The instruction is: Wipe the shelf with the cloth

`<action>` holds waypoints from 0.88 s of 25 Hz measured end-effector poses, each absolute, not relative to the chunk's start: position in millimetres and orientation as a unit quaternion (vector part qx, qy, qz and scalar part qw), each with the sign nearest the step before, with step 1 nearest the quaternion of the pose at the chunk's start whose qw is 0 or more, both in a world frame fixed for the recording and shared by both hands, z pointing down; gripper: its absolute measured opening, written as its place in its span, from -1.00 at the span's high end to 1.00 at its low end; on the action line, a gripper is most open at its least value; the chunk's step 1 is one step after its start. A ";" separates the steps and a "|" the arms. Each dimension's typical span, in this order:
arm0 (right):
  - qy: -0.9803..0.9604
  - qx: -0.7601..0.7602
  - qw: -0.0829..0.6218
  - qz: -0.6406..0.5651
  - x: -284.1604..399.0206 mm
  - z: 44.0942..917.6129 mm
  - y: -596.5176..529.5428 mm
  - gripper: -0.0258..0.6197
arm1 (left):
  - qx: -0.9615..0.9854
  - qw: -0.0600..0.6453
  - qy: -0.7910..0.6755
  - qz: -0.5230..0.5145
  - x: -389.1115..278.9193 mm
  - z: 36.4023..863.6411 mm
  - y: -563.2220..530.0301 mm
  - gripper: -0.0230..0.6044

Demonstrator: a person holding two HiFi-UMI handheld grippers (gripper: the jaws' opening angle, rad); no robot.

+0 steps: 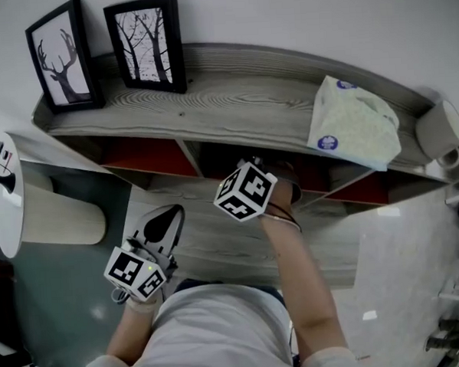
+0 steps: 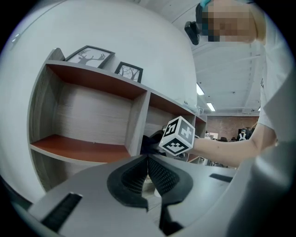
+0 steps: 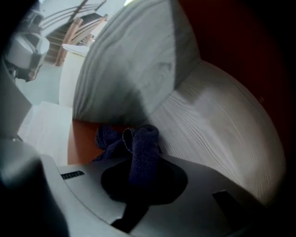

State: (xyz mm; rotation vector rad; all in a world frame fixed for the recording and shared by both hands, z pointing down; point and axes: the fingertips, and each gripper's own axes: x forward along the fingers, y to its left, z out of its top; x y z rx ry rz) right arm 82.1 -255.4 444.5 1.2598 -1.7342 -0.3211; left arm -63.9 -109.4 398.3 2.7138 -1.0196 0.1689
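A grey wood-grain shelf unit with reddish-brown compartment floors fills the head view. My right gripper reaches into a middle compartment, shut on a dark blue cloth whose free end lies bunched on the orange shelf floor. Its marker cube shows in the head view, and the jaws are hidden under the shelf top. My left gripper hangs back below the shelf, jaws shut with nothing between them; it sits low left in the head view.
Two black picture frames stand on the shelf top at the left, the deer one outermost. A white tissue pack lies at the right, beside a grey rounded object. A white lamp-like object stands at the left.
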 end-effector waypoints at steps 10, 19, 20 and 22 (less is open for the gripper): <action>-0.696 0.495 0.481 -0.197 31.3 444.3 -256.4 0.84 | 0.909 0.128 -0.393 0.058 -95.3 402.8 -97.5 0.88; -0.711 0.518 0.434 -0.193 17.8 437.5 -240.4 0.84 | 0.905 0.128 -0.402 0.052 -99.3 401.3 -91.4 0.88; -0.712 0.518 0.432 -0.196 15.1 435.7 -237.6 0.84 | 0.905 0.127 -0.402 0.052 -98.8 400.7 -90.9 0.88; -0.715 0.521 0.421 -0.200 10.2 431.0 -232.0 0.84 | 0.906 0.126 -0.400 0.051 -97.0 399.5 -89.6 0.88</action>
